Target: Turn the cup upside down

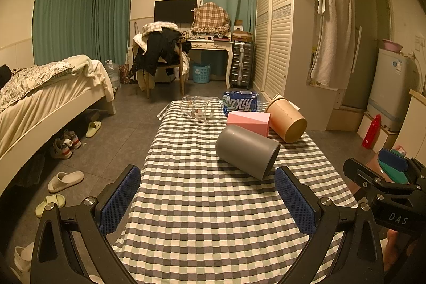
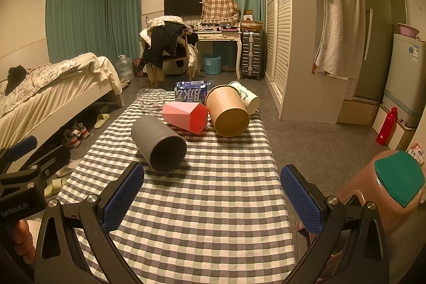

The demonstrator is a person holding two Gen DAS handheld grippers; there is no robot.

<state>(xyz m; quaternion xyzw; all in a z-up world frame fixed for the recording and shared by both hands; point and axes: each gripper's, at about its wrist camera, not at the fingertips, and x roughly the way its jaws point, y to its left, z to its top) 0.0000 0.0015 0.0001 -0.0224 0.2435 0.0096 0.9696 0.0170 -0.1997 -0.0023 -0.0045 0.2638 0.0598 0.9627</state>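
A grey cup [image 1: 246, 151] lies on its side on the checked tablecloth [image 1: 199, 217], its mouth turned toward me and to the right; it also shows in the right wrist view [image 2: 159, 144]. Behind it lie a pink cup [image 2: 186, 116], a tan paper cup [image 2: 227, 112], a white printed cup [image 2: 246, 96] and a clear glass cup [image 2: 153, 100], all on their sides. My left gripper [image 1: 207, 200] is open and empty, just short of the grey cup. My right gripper [image 2: 213, 200] is open and empty, to the right of and nearer than the grey cup.
A blue-labelled bottle [image 2: 193, 93] lies at the table's far end. A pinkish stool with a green pad [image 2: 396, 182] stands right of the table. A bed [image 1: 40, 103] and slippers [image 1: 65, 180] are on the left. A wardrobe [image 1: 279, 31] stands at the back right.
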